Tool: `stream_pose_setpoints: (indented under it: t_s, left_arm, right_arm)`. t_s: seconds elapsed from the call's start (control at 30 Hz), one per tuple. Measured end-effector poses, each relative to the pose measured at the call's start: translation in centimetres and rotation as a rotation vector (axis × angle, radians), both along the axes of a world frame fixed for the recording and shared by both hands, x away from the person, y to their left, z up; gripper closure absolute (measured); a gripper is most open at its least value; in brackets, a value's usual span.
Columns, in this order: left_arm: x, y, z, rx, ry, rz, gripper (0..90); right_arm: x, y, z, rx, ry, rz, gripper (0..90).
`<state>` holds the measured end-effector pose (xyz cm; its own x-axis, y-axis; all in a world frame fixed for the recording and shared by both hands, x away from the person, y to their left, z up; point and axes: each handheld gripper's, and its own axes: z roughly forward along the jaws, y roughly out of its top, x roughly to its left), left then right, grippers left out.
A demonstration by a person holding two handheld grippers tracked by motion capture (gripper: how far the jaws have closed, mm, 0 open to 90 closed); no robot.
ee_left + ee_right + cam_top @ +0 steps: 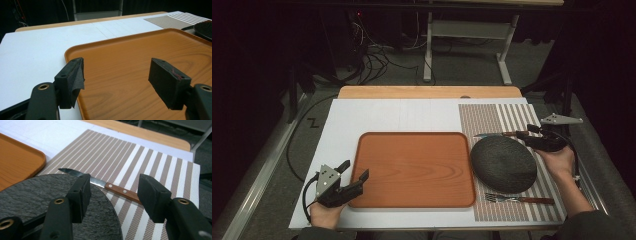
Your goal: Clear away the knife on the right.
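Right now, the knife (113, 188) is seen lying on the striped placemat (150, 162) just beyond the dark round plate (503, 164), framed by the right gripper (113, 195), jaws held apart and empty, while the left gripper (116, 77) is held wide open over the wooden tray (130, 52).

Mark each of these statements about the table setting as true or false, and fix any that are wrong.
1. The knife lies on the striped placemat, beyond the dark round plate. True.
2. The fork lies on the wooden tray. False: it lies on the placemat, on the near side of the plate.
3. The right hand-held gripper is clamped on the knife handle. False: its jaws stand apart, with nothing held between them.
4. The left hand-held gripper sits at the tray's near left corner with its jaws open. True.
5. The plate rests on the tray. False: it sits on the placemat, to the right of the tray.
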<state>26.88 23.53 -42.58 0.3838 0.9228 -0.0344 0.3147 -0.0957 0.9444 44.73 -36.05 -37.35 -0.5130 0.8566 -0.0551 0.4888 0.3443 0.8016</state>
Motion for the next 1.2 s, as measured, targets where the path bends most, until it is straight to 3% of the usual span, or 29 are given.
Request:
stream_pose_setpoints:
  t_s: [0.47, 0.5, 0.97, 1.2]
  left_arm:
    - [0.0, 0.0, 0.0, 0.009, 0.002, 0.000, 28.7]
    - [0.0, 0.0, 0.0, 0.010, 0.002, 0.000, 28.7]
    - [0.0, -0.1, -0.1, 0.009, 0.006, -0.001, 28.7]
    - [-0.1, -0.2, -0.1, 0.012, 0.004, -0.003, 28.7]
  right_arm:
    - [4.1, 1.2, -0.2, -0.109, 0.125, 0.017, 48.8]
    - [4.7, 1.4, -0.3, -0.129, 0.160, 0.016, 49.9]
    - [6.3, 1.6, -2.0, -0.170, 0.250, 0.005, 50.3]
    - [6.7, 1.8, -2.5, -0.191, 0.265, -0.005, 50.5]
